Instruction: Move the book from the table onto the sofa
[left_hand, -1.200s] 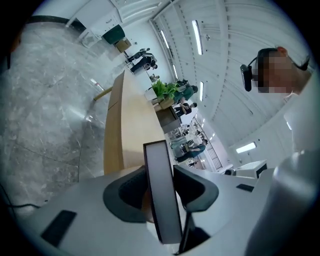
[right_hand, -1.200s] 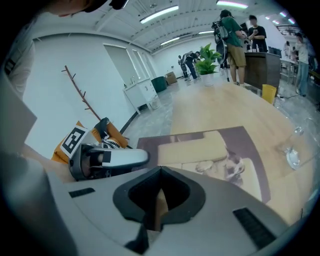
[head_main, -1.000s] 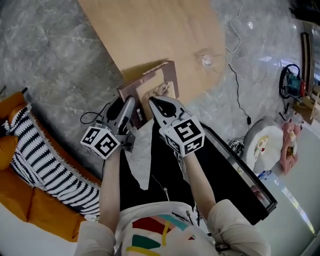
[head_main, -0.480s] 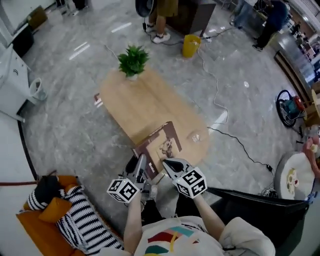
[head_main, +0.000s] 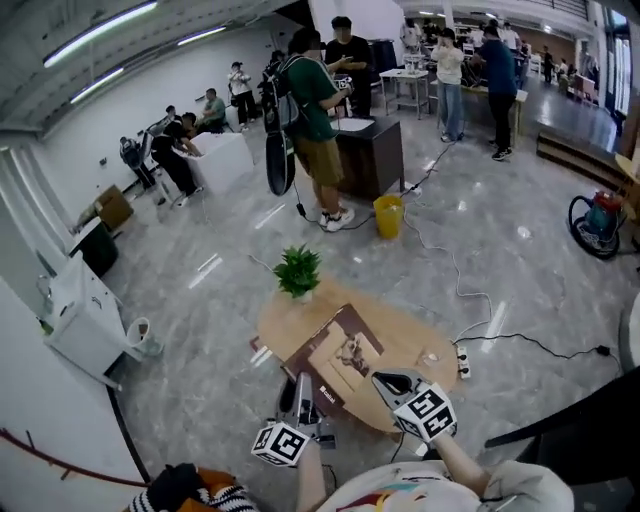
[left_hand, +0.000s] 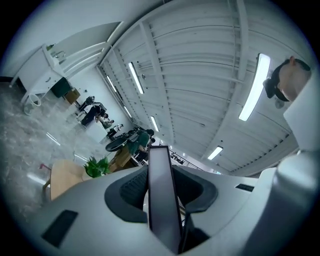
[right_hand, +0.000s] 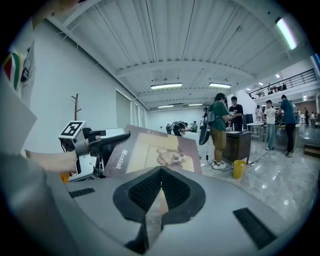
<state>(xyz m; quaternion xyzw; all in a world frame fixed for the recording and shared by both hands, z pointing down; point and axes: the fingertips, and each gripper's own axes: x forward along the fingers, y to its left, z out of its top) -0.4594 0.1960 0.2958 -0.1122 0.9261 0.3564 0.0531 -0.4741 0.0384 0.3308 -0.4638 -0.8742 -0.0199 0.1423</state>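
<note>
Your left gripper (left_hand: 162, 186) is clamped on the book (left_hand: 159, 165). In the left gripper view the book stands edge-on as a dark slab between the two ribbed pads, and both pads press against it. Your right gripper (right_hand: 161, 172) has its jaws nearly together on a thin part of the same book. It looks like the near edge of the cover, though that view is too close to say exactly which part.

From the right gripper view the book's brown cover (right_hand: 150, 150) tilts up and away from you, with a pale picture panel and white lettering on it. The left gripper (right_hand: 102, 136) grips its far-left side.

In the head view the book (head_main: 335, 352) is held up in the air between the left gripper (head_main: 302, 392) and the right gripper (head_main: 388, 380), clear of the counter (head_main: 420, 335). It is not on the sofa. The oval wooden counter lies beyond and below the book, with a small potted plant (head_main: 298, 270) at its far end.

The sofa (head_main: 216, 478) shows only as an orange sliver at the bottom left of the head view, beside a striped cushion (head_main: 238, 497).

Farther out on the grey marble floor stand a yellow bin (head_main: 388, 215) and a person in a green shirt (head_main: 314, 100).
</note>
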